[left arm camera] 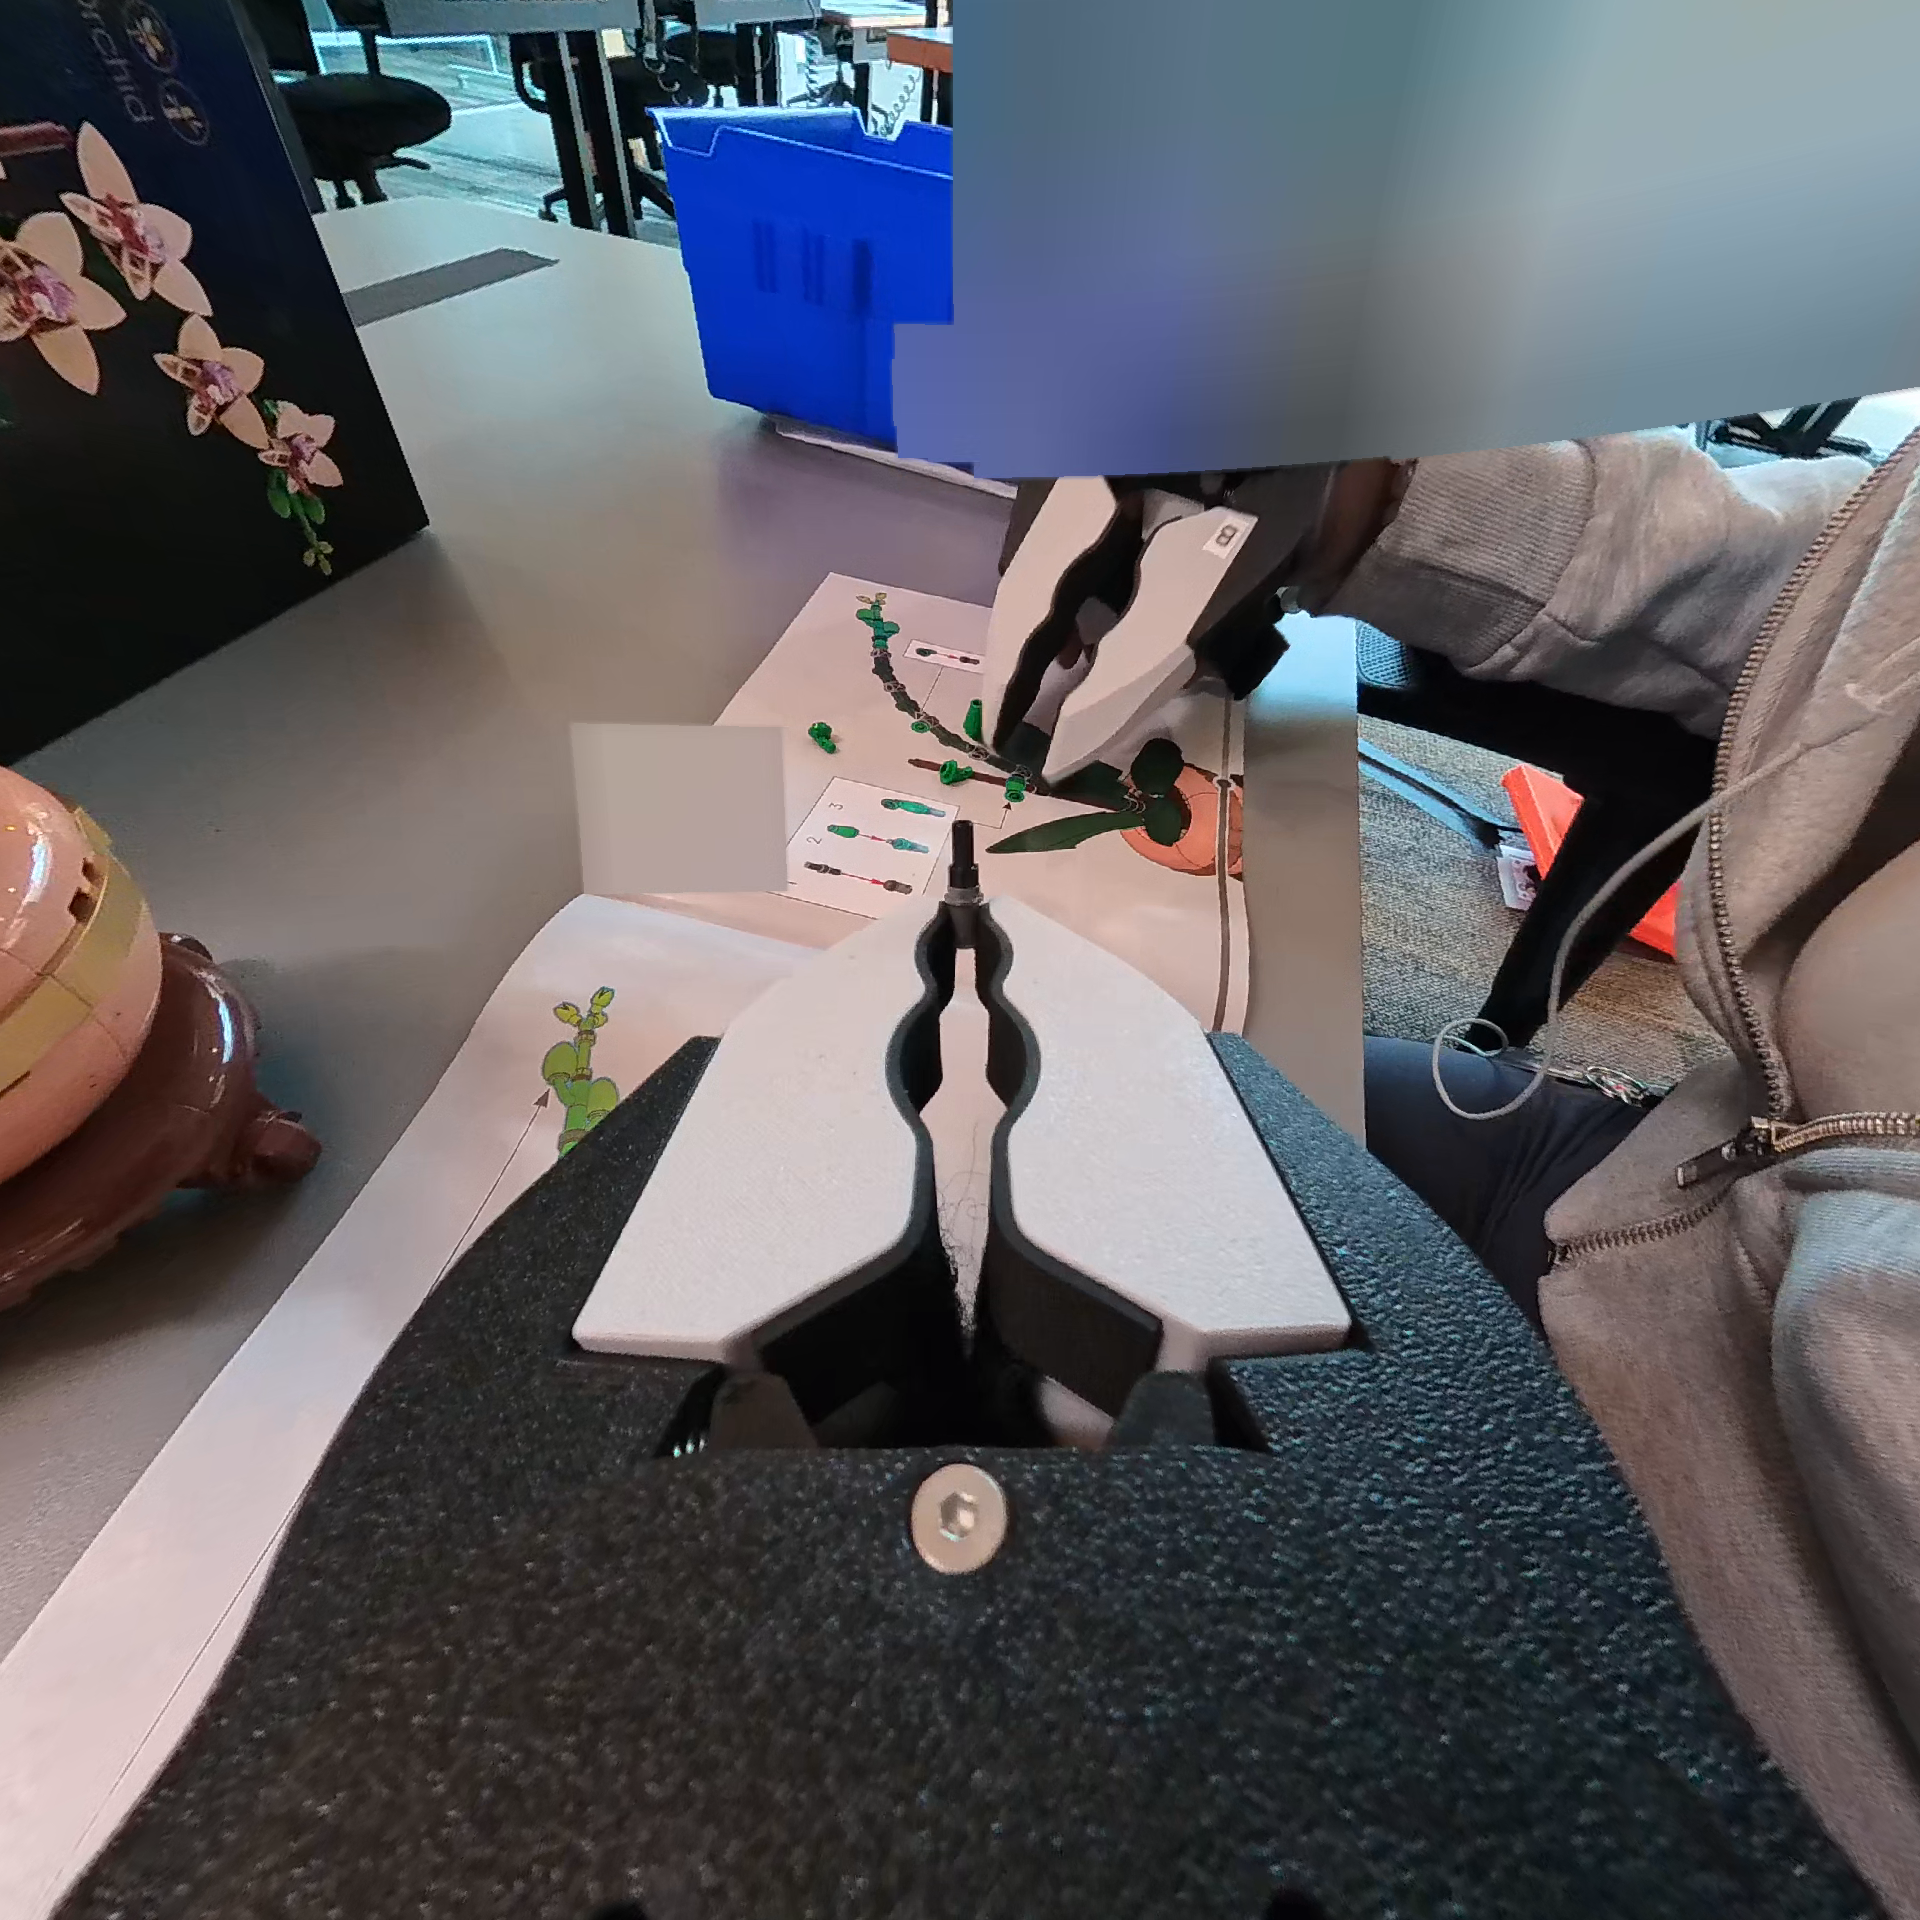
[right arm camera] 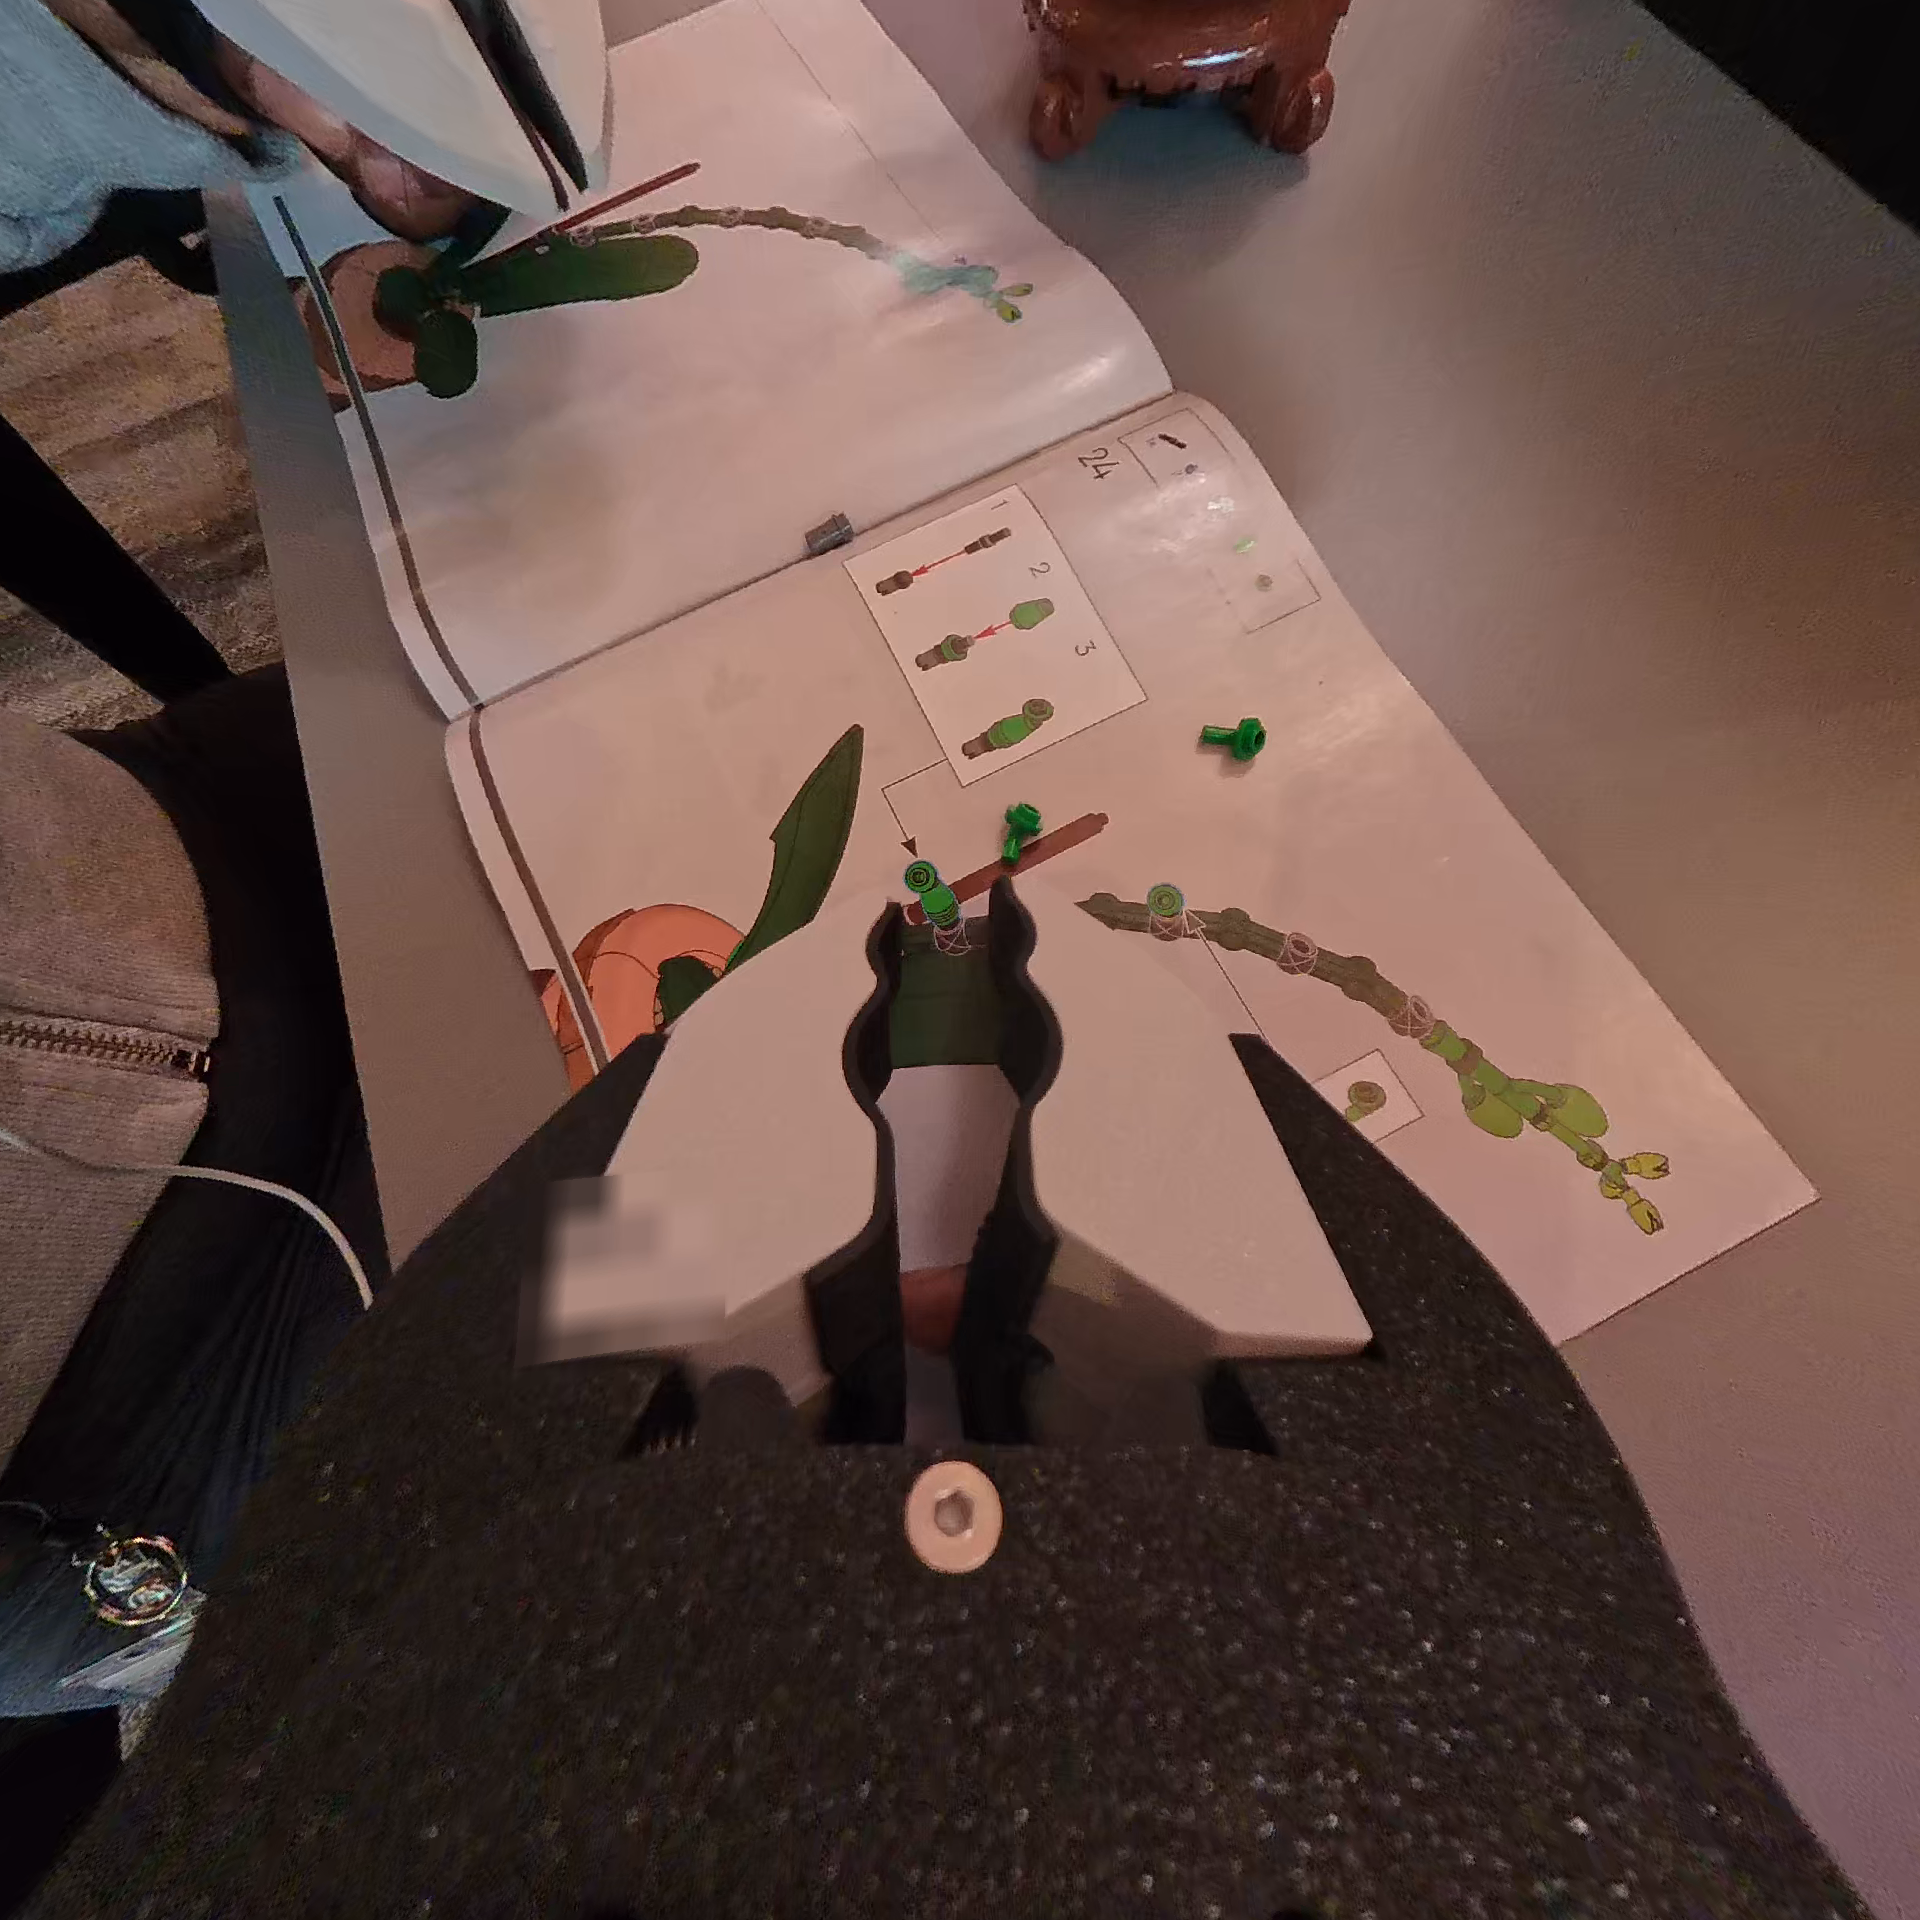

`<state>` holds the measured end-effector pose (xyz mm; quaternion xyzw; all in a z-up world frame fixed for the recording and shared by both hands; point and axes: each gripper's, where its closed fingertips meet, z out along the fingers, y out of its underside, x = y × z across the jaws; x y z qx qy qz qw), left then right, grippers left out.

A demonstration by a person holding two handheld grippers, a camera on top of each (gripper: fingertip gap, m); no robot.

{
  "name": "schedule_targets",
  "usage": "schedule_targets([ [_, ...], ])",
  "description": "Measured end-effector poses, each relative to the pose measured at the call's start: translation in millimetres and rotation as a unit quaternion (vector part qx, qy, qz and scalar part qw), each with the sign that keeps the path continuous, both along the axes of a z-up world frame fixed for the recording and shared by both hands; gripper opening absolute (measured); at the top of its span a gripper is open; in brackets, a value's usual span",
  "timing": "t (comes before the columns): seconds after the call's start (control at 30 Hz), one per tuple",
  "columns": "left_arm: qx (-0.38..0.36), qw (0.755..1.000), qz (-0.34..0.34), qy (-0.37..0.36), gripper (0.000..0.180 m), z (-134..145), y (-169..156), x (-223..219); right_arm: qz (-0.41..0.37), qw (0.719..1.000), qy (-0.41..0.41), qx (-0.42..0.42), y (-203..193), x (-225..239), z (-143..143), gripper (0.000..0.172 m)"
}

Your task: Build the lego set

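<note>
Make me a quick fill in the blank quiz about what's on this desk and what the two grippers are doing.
1. The left gripper is shut on a small ____ pin.
2. The loose green pieces lie on an open ____.
3. The bin at the far edge of the desk is ____.
4. The box standing on the desk shows pale ____.

Missing words: black; booklet; blue; flowers

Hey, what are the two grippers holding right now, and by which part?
The left gripper pinches a small black pin by its lower end. The right gripper has a dark green piece between its fingers; contact can't be told.
</note>
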<state>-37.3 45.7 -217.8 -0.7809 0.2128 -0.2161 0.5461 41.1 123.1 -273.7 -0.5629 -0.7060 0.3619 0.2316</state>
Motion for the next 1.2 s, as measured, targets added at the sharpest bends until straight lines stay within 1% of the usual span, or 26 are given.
schedule_targets([
  [0.07, -0.001, 1.0, 0.0, 0.0, 0.002, -0.1, -0.1, 0.1, -0.008, 1.0, 0.002, 0.001, 3.7, 2.9, 5.4, 0.014],
  [0.2, -0.003, 1.0, -0.003, 0.0, 0.002, -0.7, 0.0, 0.8, -0.035, 0.999, -0.02, 0.03, 16.9, 13.3, 17.7, 0.013],
  [0.33, -0.005, 1.0, -0.006, 0.001, 0.002, -1.3, -0.2, 1.4, -0.089, 0.988, -0.12, 0.037, 30.6, 38.6, 16.1, 0.015],
  [0.4, -0.006, 1.0, -0.007, 0.001, 0.003, -1.7, -0.3, 1.8, -0.116, 0.982, -0.138, 0.061, 40.4, 44.9, 15.4, 0.015],
  [0.43, -0.007, 1.0, -0.007, 0.002, 0.002, -1.9, -0.1, 1.8, -0.118, 0.983, -0.131, 0.06, 40.9, 42.6, 15.9, 0.015],
  [0.5, -0.008, 1.0, -0.008, 0.002, 0.002, -2.2, 0.0, 2.0, -0.108, 0.986, -0.119, 0.041, 36.0, 35.5, 14.7, 0.015],
  [0.57, -0.008, 1.0, -0.008, 0.003, 0.003, -2.4, -0.4, 1.8, -0.11, 0.986, -0.119, 0.043, 38.1, 30.7, 10.7, 0.016],
  [0.67, -0.009, 1.0, -0.01, 0.005, 0.002, -3.1, 0.3, 2.5, -0.092, 0.989, -0.11, 0.04, 36.6, 21.0, 7.9, 0.015],
  [0.87, -0.007, 1.0, -0.013, 0.009, 0.002, -3.1, -0.5, 4.0, -0.067, 0.992, -0.106, 0.008, 34.3, 12.5, 3.8, 0.011],
  [1.07, -0.006, 1.0, -0.014, 0.009, 0.003, -3.1, -1.2, 4.0, -0.058, 0.992, -0.11, 0.015, 35.6, 9.2, -1.7, 0.011],
  [1.2, -0.007, 1.0, -0.016, 0.012, 0.003, -3.8, -1.0, 4.5, -0.056, 0.992, -0.113, 0.015, 34.8, 9.5, -5.4, 0.005],
])
